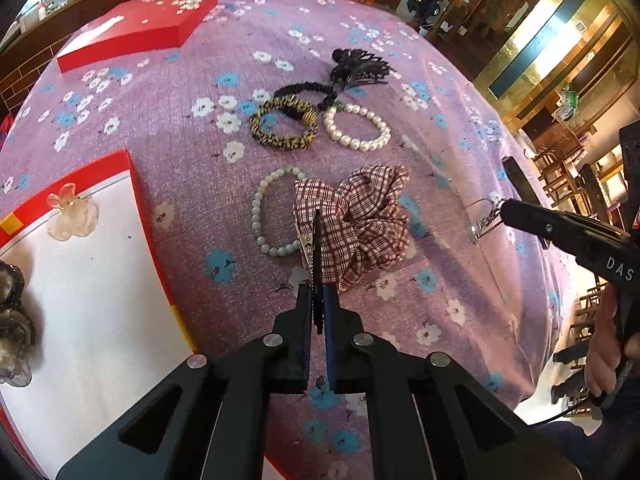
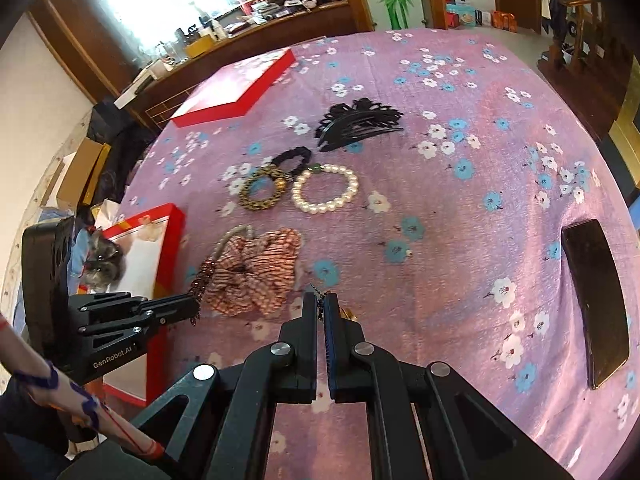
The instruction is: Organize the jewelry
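Note:
My left gripper is shut on a thin dark jewelled hair clip, held edge-on over the plaid scrunchie. A pale bead bracelet lies partly under that scrunchie. My right gripper is shut on a small silvery chain piece and holds it just above the cloth, right of the scrunchie. Farther back lie a pearl bracelet, a leopard hair tie, a black hair tie and a black claw clip. The red box at left holds a clear flower clip and a smoky grey clip.
The round table wears a purple flowered cloth. The box's red lid lies at the far left. A dark phone rests near the right edge. A person's hands hold both grippers. Shelves, chairs and boxes stand around the table.

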Available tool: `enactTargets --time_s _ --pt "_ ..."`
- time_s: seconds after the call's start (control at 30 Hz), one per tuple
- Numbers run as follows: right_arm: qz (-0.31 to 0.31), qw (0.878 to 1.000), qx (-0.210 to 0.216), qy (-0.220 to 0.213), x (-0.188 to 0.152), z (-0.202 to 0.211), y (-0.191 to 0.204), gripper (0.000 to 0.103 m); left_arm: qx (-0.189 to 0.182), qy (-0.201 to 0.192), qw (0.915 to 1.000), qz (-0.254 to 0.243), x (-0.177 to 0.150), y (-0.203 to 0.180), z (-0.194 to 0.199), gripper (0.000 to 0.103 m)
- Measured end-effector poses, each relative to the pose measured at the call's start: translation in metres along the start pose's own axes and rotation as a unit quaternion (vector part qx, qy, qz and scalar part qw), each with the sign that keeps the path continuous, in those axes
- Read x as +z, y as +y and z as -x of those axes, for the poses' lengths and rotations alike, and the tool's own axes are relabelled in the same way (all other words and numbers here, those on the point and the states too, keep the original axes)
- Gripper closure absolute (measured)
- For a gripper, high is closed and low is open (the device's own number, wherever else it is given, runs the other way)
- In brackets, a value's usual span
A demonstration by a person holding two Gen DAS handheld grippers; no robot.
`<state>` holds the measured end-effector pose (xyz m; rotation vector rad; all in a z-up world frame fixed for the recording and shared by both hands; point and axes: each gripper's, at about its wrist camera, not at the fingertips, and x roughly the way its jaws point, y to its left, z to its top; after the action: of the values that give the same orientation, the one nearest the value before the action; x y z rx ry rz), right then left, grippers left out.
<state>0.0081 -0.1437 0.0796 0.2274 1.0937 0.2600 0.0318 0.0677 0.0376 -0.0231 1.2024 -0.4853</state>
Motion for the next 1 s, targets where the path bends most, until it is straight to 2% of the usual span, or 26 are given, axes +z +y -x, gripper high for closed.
enactTargets --time_s 0.3,0.4,0.5,0.57,0.6,0.63,0.67,0.73,0.83,1.0 --pt "0.006 1.0 0.007 -0.002 -0.008 0.005 0.014 0.1 -0.003 -0.018 0.9998 -0.002 -0.006 -0.006 0.018 0.099" --pt "0.005 1.0 0.011 -0.002 -0.011 0.007 0.017 0.1 -0.016 -0.024 0.9996 -0.005 -0.009 -0.008 0.026 0.099" --pt "0.006 1.0 0.013 -0.004 -0.015 0.009 0.02 0.1 -0.034 -0.032 0.9989 -0.009 -0.012 -0.013 0.035 0.099" --pt "0.005 1.0 0.013 -0.007 -0.016 0.011 0.022 0.1 -0.091 -0.039 0.9951 0.002 -0.012 -0.016 0.045 0.099" --pt "0.004 1.0 0.013 -0.007 -0.017 0.011 0.022 0.1 -0.099 -0.043 0.9941 0.001 -0.011 -0.018 0.048 0.099" --pt "0.003 1.0 0.011 -0.006 -0.018 0.011 0.023 0.1 -0.086 -0.044 0.9952 -0.014 -0.009 -0.023 0.049 0.099" --pt "0.001 1.0 0.011 -0.003 -0.019 0.01 0.023 0.1 -0.049 -0.032 0.9977 -0.035 -0.009 -0.028 0.044 0.099" --pt "-0.004 1.0 0.011 -0.002 -0.022 0.009 0.023 0.1 -0.012 0.014 0.9989 -0.042 -0.013 -0.028 0.022 0.099" --pt "-0.001 1.0 0.01 -0.006 -0.026 0.012 0.025 0.1 -0.038 0.033 0.9986 -0.019 -0.027 -0.019 0.016 0.099" --pt "-0.008 1.0 0.007 -0.008 -0.03 0.015 0.023 0.1 -0.049 0.044 0.997 -0.04 -0.048 -0.019 0.027 0.099"
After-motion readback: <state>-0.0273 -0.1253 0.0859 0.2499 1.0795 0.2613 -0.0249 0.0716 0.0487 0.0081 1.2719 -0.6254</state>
